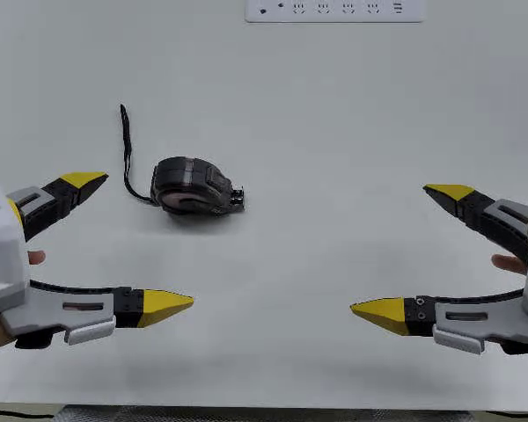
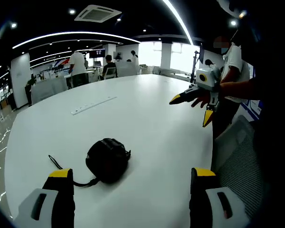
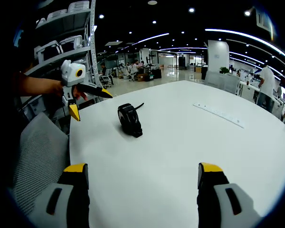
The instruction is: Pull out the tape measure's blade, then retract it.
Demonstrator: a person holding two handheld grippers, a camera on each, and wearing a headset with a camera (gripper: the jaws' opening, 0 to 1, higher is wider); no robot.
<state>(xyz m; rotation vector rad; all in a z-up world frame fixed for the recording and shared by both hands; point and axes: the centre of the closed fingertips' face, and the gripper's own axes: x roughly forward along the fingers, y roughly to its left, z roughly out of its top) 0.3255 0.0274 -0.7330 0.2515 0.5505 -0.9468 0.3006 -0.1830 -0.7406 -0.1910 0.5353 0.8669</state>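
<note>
Tape measure point(image 1: 194, 186) sits beyond both grippers on the white table point(image 1: 334, 132), touched by neither.

Nearest, head view: left gripper point(image 1: 149, 240) at the lower left, jaws spread wide, nothing between the yellow tips. Right gripper point(image 1: 388, 247) at the lower right, jaws equally wide and empty. Both hover over the near part of the table, well apart from each other, tips pointing inward.

Middle: the tape measure, a dark grey-black case, lies closer to the left gripper than to the right one. Blade hook point(image 1: 238, 198) sits at the case mouth, facing right; no length of blade is out. A black wrist strap point(image 1: 126, 149) trails from the case's left side and runs away across the table.

Left gripper view: the case point(image 2: 107, 159) lies just ahead of the wide jaws, and the right gripper point(image 2: 188, 113) is held up further off.

Right gripper view: the case point(image 3: 129, 119) is further ahead, with the left gripper point(image 3: 92, 107) beyond it to the left.

Far: a white power strip point(image 1: 334, 10) lies at the table's far edge.
</note>
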